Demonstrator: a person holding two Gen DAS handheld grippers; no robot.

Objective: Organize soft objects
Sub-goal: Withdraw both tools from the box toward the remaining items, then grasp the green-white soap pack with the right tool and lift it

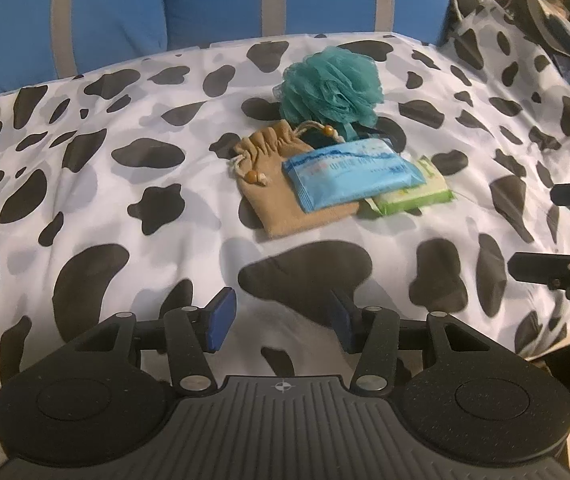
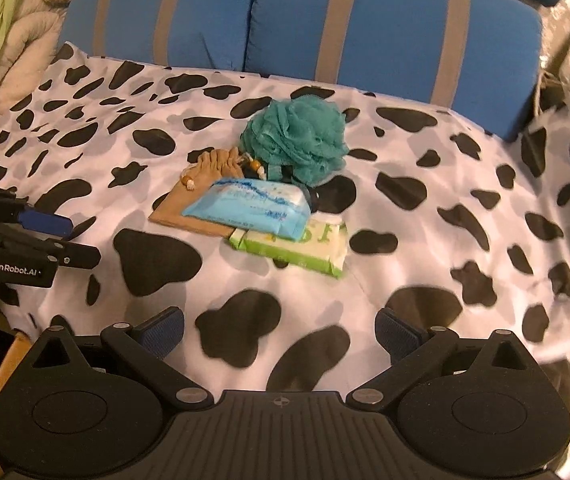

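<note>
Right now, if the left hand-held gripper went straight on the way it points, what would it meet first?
Probably the cow-print sheet, at a dark patch short of the tan pouch. The open left hand-held gripper points steeply down; depth is unclear.

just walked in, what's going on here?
A person holds two handheld grippers over a cow-print cloth. The left gripper and right gripper are both open and empty, touching nothing. Ahead lies a pile: a teal mesh bath pouf, a tan drawstring pouch, a blue tissue pack resting on the pouch, and a green wipes pack partly under the blue one.
</note>
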